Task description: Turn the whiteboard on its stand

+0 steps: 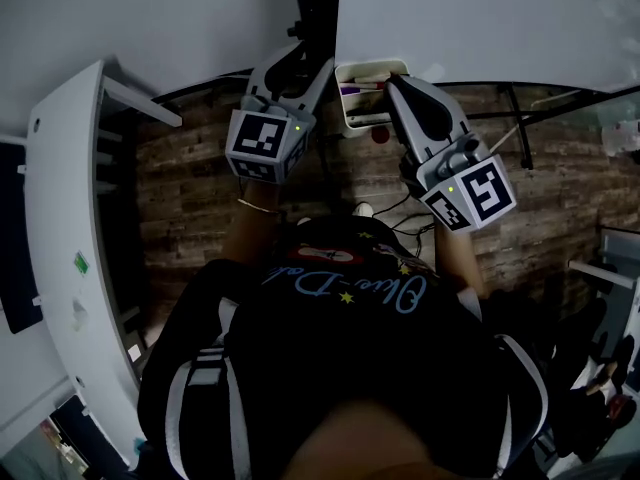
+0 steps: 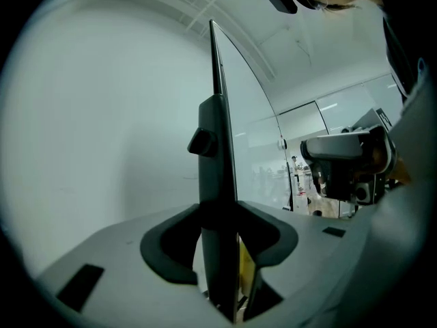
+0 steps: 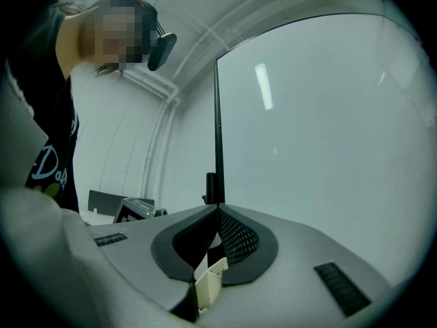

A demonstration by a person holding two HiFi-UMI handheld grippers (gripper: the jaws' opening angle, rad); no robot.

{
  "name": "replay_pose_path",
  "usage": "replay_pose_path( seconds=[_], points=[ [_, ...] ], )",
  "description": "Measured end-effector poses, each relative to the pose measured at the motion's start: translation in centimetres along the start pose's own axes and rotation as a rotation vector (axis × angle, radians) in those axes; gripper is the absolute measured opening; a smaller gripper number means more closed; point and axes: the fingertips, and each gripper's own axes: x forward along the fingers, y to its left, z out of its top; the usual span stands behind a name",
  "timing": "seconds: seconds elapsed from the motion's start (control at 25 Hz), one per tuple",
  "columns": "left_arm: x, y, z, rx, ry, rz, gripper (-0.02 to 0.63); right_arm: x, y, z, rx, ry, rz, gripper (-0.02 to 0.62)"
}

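whiteboard: white face, black frame | left gripper, right gripper: grey shells, black pads, black-and-white square-marker cubes | floor: brown plank pattern | shirt: black, pale-blue script, yellow stars

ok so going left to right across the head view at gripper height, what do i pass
white shelf unit → left gripper → marker tray → right gripper → black stand strut

Glossy smooth whiteboard, matt black metal stand post, rough wood-plank floor
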Motion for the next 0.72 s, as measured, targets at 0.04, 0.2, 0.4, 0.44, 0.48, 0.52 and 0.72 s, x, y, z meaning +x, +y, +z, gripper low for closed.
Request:
replay_pose_path(
  seconds=[0.04,0.2,0.4,0.44,0.48,0.52,0.72],
  points=[
    [0.0,0.0,0.0,-0.002,0.001,-0.001,0.187,0.0,0.1,0.0,-0.003,0.001,-0.003,0.02],
    [-0.4,-0.2,0.1,-0.001,0.018,0.003,0.187,-0.2,0.6,0.0,-0.008,0.007,-0.01,0.02],
    [-1.1,-0.3,0.0,0.033,0.033,0.009,0.166,-0.2,0.8,0.0,-0.004,0.008,-0.012,0.02],
    [-1.4,-0.4,-0.2,0.039,0.038,0.006,0.164,-0.2,0.9,0.0,-0.003,0.009,-0.01,0.02],
    [-1.7,-0.6,-0.4,0.043,0.044,0.002,0.149,-0.2,1.0,-0.1,-0.002,0.009,-0.009,0.02],
    [-1.9,-0.7,-0.6,0.046,0.051,-0.003,0.144,-0.2,1.1,-0.1,-0.001,0.009,-0.008,0.02],
    [-2.5,-1.4,-0.7,0.071,0.061,-0.015,0.143,0.0,1.4,-0.3,0.009,0.007,-0.003,0.02]
  ],
)
